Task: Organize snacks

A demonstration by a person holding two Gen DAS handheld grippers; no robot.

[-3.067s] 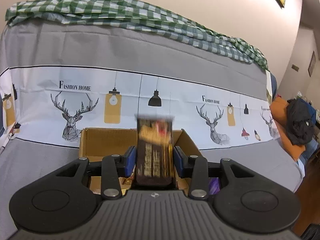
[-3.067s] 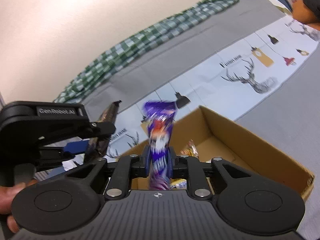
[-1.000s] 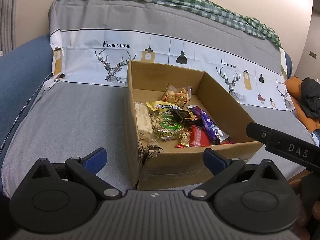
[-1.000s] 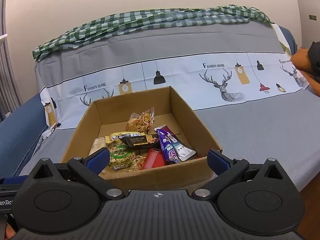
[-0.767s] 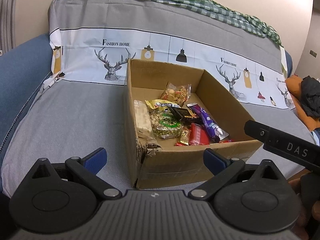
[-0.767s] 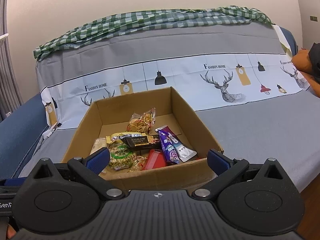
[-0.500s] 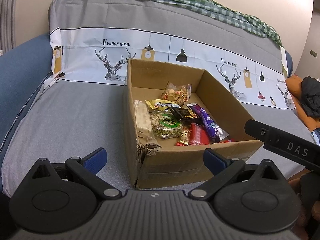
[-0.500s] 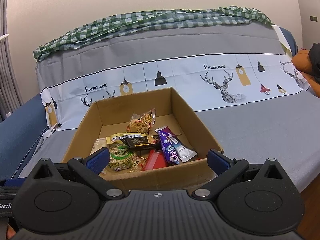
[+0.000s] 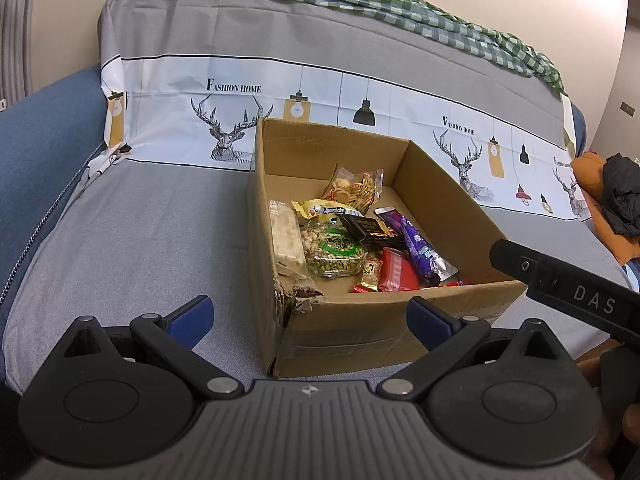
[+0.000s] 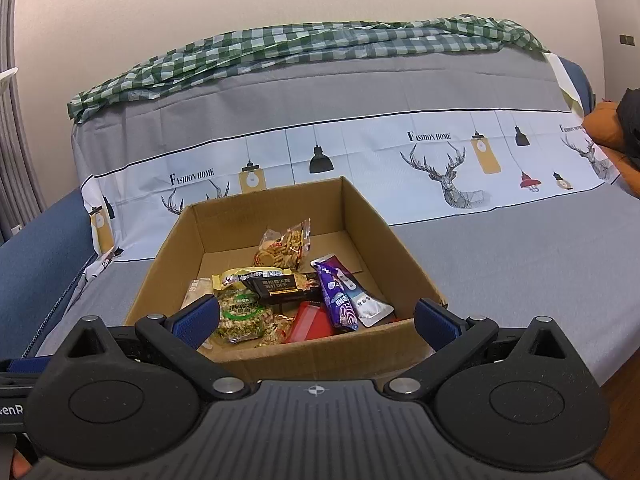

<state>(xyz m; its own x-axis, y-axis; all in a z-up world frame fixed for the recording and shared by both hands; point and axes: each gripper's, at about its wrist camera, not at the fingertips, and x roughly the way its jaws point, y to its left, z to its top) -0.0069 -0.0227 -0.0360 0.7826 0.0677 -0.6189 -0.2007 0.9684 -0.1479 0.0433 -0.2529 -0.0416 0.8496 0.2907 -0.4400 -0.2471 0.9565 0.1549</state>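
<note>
Both grippers, left gripper (image 9: 310,312) and right gripper (image 10: 316,318), spread wide and empty, just short of the brown cardboard box (image 10: 320,354). Snack packets (image 10: 296,292) lie inside it, dead ahead; neither hand clearly nearer.

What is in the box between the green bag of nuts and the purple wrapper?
A red packet lies between the green nut bag and the purple wrapper, with a black bar just behind it; the right wrist view shows it best.
</note>
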